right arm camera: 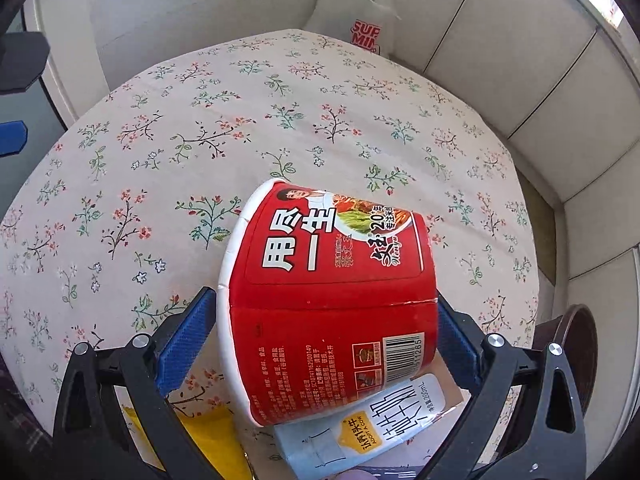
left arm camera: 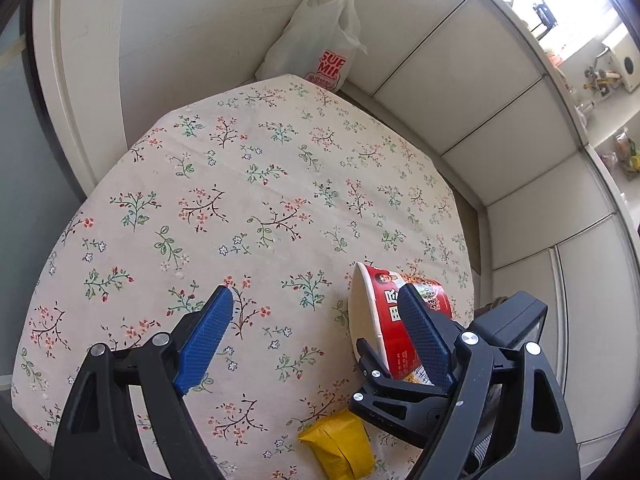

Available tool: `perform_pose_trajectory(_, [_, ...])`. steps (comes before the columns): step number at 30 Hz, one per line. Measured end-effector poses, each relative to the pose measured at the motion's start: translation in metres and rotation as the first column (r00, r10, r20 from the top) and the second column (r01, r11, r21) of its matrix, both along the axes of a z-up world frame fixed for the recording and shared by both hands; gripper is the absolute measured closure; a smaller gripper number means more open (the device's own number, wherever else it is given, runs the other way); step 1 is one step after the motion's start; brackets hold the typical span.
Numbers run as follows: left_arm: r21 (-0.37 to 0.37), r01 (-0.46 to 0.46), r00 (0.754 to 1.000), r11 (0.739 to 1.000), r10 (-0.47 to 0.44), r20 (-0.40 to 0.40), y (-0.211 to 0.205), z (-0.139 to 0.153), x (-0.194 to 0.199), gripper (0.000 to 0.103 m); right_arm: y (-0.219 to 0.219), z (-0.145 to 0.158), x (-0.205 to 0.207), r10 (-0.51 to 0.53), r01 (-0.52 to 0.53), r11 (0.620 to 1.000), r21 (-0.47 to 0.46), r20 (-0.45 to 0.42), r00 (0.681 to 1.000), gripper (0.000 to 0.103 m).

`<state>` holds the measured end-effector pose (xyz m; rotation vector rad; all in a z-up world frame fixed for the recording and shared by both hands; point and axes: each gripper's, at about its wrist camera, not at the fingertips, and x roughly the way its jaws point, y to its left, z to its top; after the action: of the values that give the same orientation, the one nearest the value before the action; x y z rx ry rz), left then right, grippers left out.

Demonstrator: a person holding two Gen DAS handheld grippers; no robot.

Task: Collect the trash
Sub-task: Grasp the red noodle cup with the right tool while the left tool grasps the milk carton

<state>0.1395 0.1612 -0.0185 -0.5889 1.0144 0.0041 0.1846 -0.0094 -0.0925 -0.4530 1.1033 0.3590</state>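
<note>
1. Currently, the right claw (right arm camera: 320,344) is gripping the red noodle cup (right arm camera: 332,292) sideways above the desk (right arm camera: 200,120).
2. Left of the cup, the left claw (left arm camera: 316,332) is hanging wide, empty.
3. Below the cup, a milk carton (right arm camera: 360,432) is lying.

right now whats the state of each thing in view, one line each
noodle cup: on its side, empty, between the right gripper's pads
left gripper: open, holding nothing
milk carton: lying flat under the cup
yellow packet: lying on the tablecloth
plastic bag: upright behind the table, mouth open
</note>
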Motion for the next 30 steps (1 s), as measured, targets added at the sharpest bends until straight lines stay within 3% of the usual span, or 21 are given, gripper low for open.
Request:
perform_pose_trajectory(3, [0.002, 0.006, 1.000, 1.000, -0.006, -0.003, -0.001, -0.001, 0.000, 0.021, -0.007, -0.004, 0.006, -0.032, 0.036, 0.997, 0.066, -0.058, 0.998, 0.017])
perform_pose_trajectory(6, [0.019, 0.004, 1.000, 1.000, -0.004, -0.011, -0.002, -0.001, -0.002, 0.021, -0.012, -0.002, 0.007, -0.046, 0.053, 0.993, 0.103, -0.068, 0.997, 0.018])
perform_pose_trajectory(15, [-0.006, 0.017, 0.995, 1.000, -0.018, -0.096, -0.009, -0.023, -0.006, 0.021, -0.063, 0.046, 0.019, -0.190, 0.175, 0.954, 0.243, 0.040, 0.981, 0.018])
perform_pose_trajectory(20, [0.000, 0.108, 0.983, 0.994, -0.107, -0.147, -0.038, -0.035, -0.001, 0.021, -0.102, 0.070, 0.025, -0.270, 0.235, 0.922, 0.308, 0.077, 0.960, 0.018])
perform_pose_trajectory(26, [0.017, 0.296, 0.942, 0.955, -0.289, -0.171, -0.102, -0.048, 0.007, 0.021, -0.143, 0.097, 0.021, -0.339, 0.275, 0.883, 0.381, 0.113, 0.934, 0.018])
perform_pose_trajectory(30, [0.133, 0.421, 0.901, 0.897, -0.397, -0.172, -0.152, -0.050, 0.016, 0.021, -0.166, 0.111, 0.016, -0.373, 0.293, 0.861, 0.416, 0.125, 0.919, 0.018])
